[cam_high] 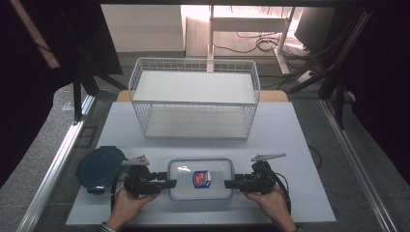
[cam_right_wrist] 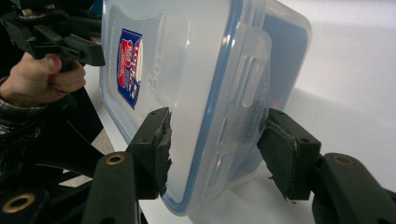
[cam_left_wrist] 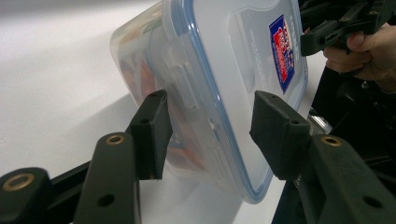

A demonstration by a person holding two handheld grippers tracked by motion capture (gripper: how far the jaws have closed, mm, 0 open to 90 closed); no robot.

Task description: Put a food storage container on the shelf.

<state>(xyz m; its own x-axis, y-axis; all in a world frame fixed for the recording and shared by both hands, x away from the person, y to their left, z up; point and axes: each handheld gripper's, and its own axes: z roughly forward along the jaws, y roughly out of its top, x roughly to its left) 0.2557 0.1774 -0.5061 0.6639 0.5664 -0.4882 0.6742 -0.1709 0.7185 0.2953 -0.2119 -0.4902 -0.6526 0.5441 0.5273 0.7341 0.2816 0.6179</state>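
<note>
Two hands low in the high view, left claw (cam_high: 170, 183) and right claw (cam_high: 229, 184) each clamping an end of the clear lidded box (cam_high: 200, 179), lower centre on the counter (cam_high: 290, 145), gripper views revealing its side latches, white wire basket (cam_high: 193, 96) behind, dark round container (cam_high: 100, 166) lower left.

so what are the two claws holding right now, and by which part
Both grip the clear lidded food container by its short ends: the left claw on its left end, the right claw on its right, each pinching lid and underside at the end latch.
</note>
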